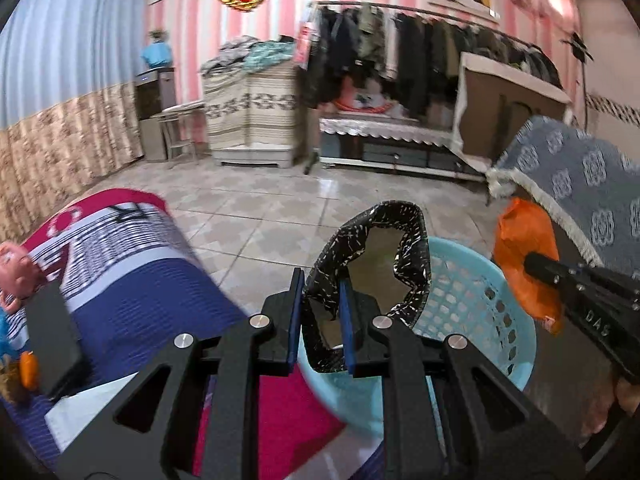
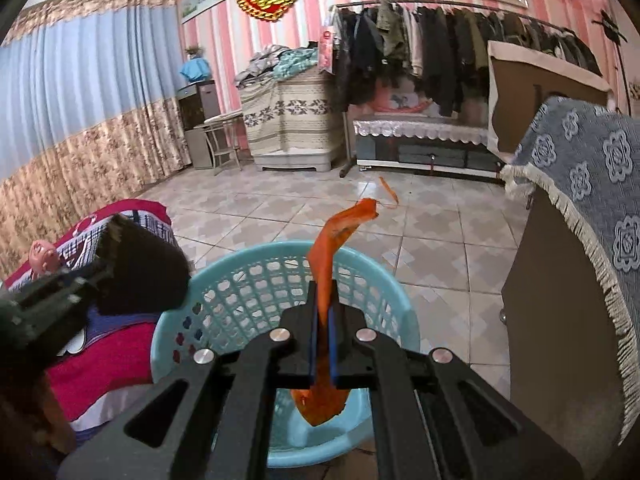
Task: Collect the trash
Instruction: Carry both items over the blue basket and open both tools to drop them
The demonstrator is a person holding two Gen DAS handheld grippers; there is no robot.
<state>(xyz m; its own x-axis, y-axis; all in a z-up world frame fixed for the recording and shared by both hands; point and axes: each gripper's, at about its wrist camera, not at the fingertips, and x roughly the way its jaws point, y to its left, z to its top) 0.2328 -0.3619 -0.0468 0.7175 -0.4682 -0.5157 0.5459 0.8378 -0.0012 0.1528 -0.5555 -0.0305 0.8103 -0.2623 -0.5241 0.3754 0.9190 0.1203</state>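
Note:
A light blue plastic basket (image 1: 480,300) stands on the tiled floor beside the bed; it also shows in the right wrist view (image 2: 240,280). My left gripper (image 1: 320,312) is shut on a black, white-flecked wrapper (image 1: 372,248) and holds it over the basket's left rim. In the right wrist view that wrapper (image 2: 140,268) hangs at the left. My right gripper (image 2: 324,324) is shut on an orange plastic wrapper (image 2: 336,240) above the basket. In the left wrist view the orange wrapper (image 1: 524,256) is at the right, held by the right gripper (image 1: 536,266).
A bed with a red, white and blue cover (image 1: 132,280) lies left of the basket, with a pink toy (image 1: 16,268) on it. A cabinet under a grey-blue fringed cloth (image 2: 592,208) stands at the right. A small orange scrap (image 2: 388,190) lies on the floor beyond.

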